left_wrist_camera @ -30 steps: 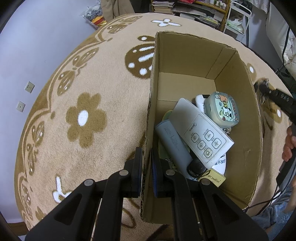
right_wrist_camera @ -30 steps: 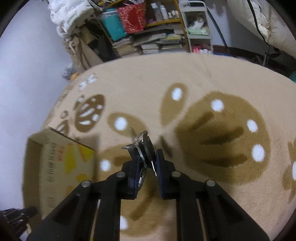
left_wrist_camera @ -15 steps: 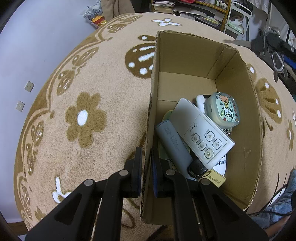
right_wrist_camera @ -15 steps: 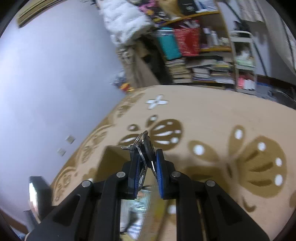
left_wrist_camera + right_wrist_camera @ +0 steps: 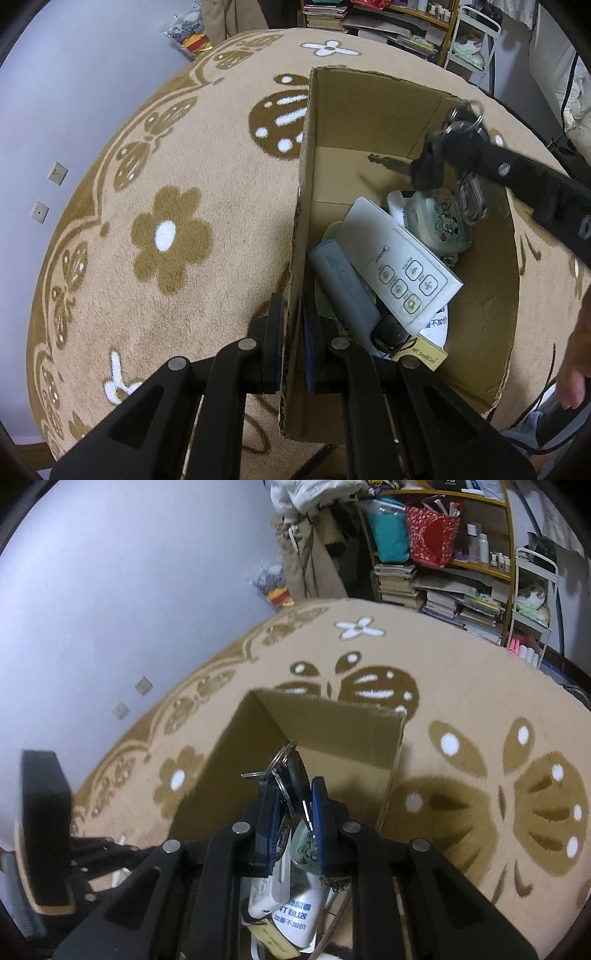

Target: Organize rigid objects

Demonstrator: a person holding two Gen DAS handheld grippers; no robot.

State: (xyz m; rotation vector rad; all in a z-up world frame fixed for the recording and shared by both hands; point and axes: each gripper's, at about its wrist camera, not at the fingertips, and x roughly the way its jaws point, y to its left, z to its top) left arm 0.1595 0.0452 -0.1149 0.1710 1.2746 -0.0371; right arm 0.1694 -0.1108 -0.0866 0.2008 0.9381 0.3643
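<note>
An open cardboard box [image 5: 484, 332] stands on the carpet. My left gripper [image 5: 293, 334] is shut on its left wall near the front corner. Inside lie a white remote [image 5: 399, 258], a grey bar-shaped device [image 5: 343, 284], a cartoon-printed case [image 5: 439, 221] and a black key fob [image 5: 389, 332]. My right gripper [image 5: 295, 805] is shut on a bunch of keys [image 5: 291, 771] with rings. It holds them above the box's far right part, also seen in the left wrist view [image 5: 461, 125]. The box [image 5: 332, 731] lies below it.
A beige carpet [image 5: 166, 236] with brown flower and butterfly patterns surrounds the box. A purple wall [image 5: 110, 590] is on the left. Cluttered shelves [image 5: 443, 572] with books stand at the back. A person's hand [image 5: 576, 354] shows at the right edge.
My right gripper has carried the keys from over the carpet to above the box opening. My left gripper has kept its hold on the box wall.
</note>
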